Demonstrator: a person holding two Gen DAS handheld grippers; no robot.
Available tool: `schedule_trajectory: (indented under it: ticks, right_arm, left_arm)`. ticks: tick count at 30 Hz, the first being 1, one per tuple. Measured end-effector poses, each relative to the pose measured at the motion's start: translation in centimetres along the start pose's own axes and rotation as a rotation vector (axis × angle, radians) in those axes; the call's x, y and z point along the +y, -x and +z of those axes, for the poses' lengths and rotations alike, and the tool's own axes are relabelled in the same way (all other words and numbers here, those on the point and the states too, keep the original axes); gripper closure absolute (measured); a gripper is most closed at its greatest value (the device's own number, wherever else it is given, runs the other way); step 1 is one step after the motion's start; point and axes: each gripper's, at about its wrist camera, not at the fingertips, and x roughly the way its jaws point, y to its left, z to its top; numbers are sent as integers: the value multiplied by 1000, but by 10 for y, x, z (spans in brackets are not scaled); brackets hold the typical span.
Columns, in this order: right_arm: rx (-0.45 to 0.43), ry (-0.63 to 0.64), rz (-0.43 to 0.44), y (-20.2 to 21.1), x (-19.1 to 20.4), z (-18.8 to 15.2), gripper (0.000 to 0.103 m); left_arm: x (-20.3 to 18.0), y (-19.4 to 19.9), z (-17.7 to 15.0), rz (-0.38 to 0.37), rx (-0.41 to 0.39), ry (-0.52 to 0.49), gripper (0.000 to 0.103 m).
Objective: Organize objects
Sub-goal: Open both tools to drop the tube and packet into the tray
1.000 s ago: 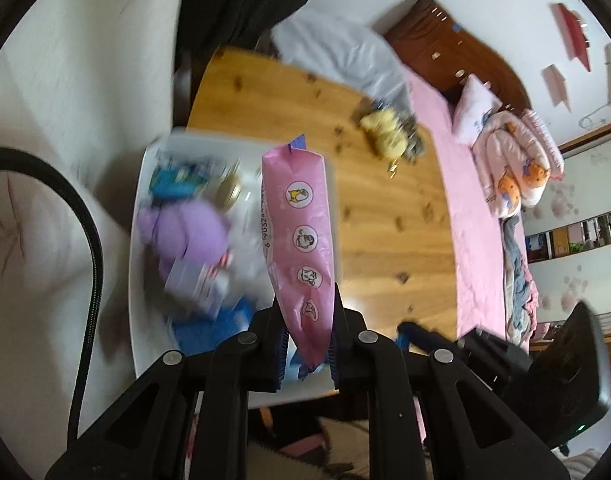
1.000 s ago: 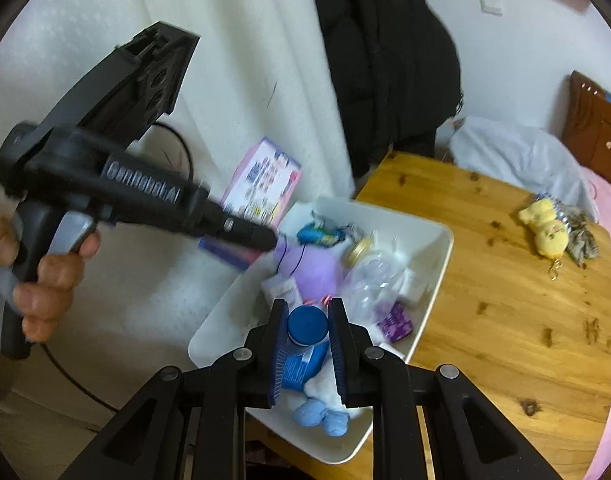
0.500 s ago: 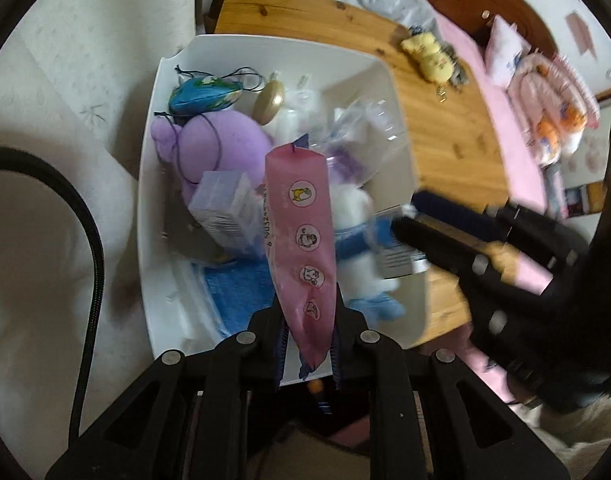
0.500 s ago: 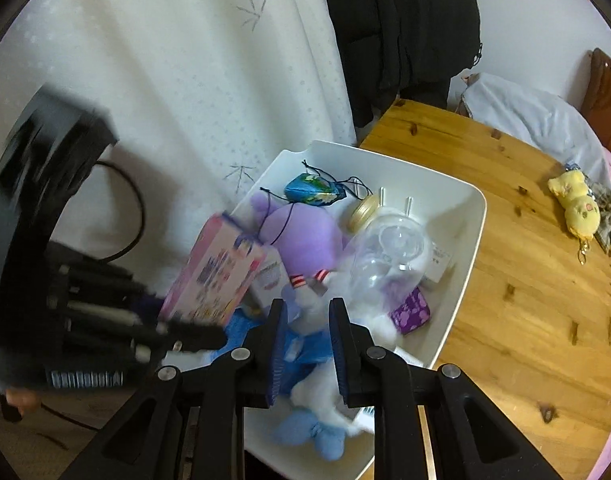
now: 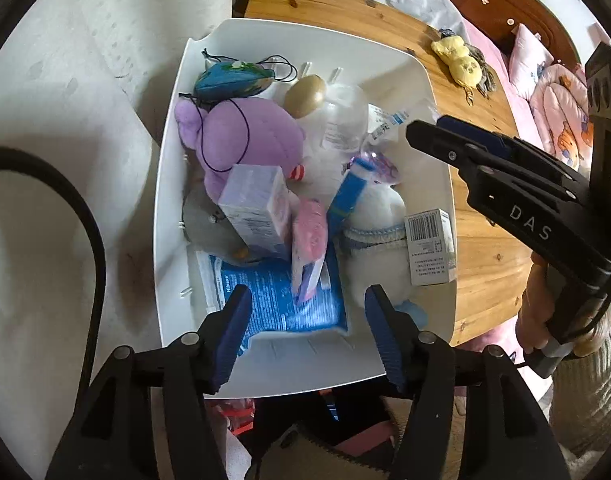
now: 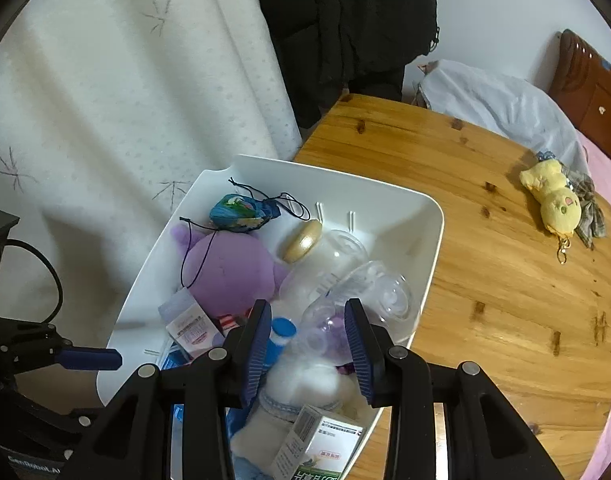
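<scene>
The left claw (image 5: pixel 307 330), which a second ago pinched the flat pink printed packet (image 5: pixel 309 240), now stands wide apart and empty. The packet lies just ahead of it in the white plastic bin (image 5: pixel 165 216). The right claw (image 6: pixel 308 342) has parted too, releasing the blue-capped tube (image 6: pixel 283 330).

A round wooden table (image 6: pixel 485 248) with dark knots in its grain is seen in both views. A white bin (image 6: pixel 421 264) is set on it at the edge nearest the pale curtain, filled with toys, boxes and packets. A yellow plush keychain (image 6: pixel 551 194) is laid on the bare wood well apart from the bin, toward the far side, with a grey plaid bow attached. A light bundle of cloth (image 6: pixel 501 104) is draped at the table's far edge.
</scene>
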Motion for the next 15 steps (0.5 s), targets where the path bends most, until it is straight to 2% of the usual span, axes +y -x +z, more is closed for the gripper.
schedule_trajectory:
  ticks: [8, 15]
  right_arm:
    - [-20, 22, 0, 8, -2, 1, 64]
    - [-64, 17, 0, 32, -9, 0, 64]
  left_arm:
    - [0, 8, 2, 18, -22, 29, 39]
    - [-14, 14, 8, 29, -45, 20, 38]
